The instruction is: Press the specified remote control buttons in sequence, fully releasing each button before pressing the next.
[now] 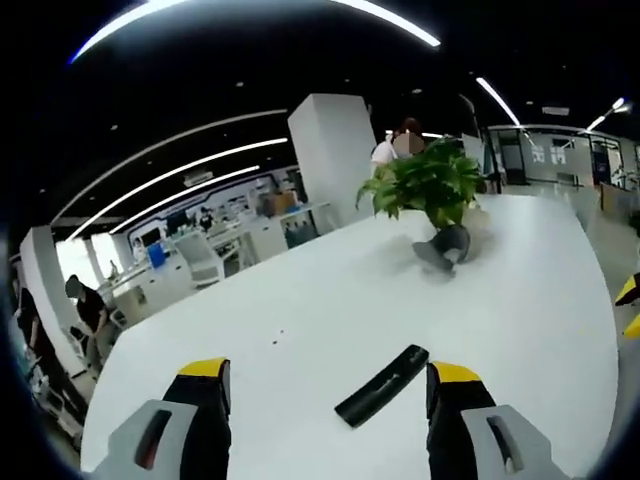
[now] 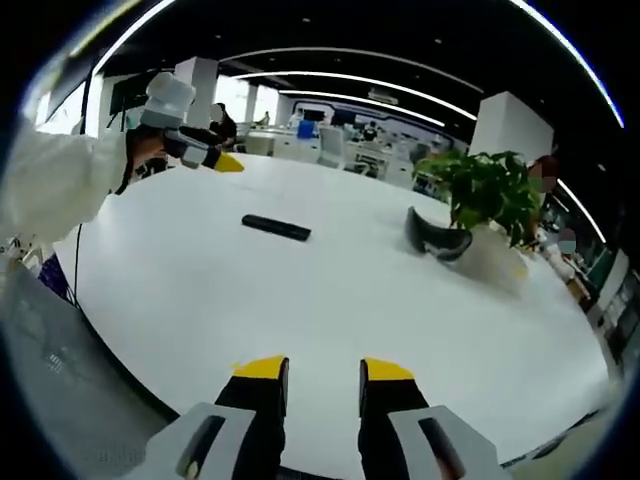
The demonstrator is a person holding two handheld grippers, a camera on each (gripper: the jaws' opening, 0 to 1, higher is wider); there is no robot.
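Observation:
A slim black remote control lies flat on the white table, angled, with nothing touching it. My left gripper hovers above the table with its yellow-tipped jaws wide apart and nothing between them; the remote appears low between the jaws, closer to the right one. In the right gripper view the remote lies mid-table, and the left gripper hangs beyond it, held by a hand in a white sleeve. My right gripper is near the table's front edge, open with a narrower gap and nothing in it.
A potted green plant stands at the far side of the table, with a dark curved object lying in front of it. The right gripper's yellow tips show at the right edge. Desks, chairs and people fill the office behind.

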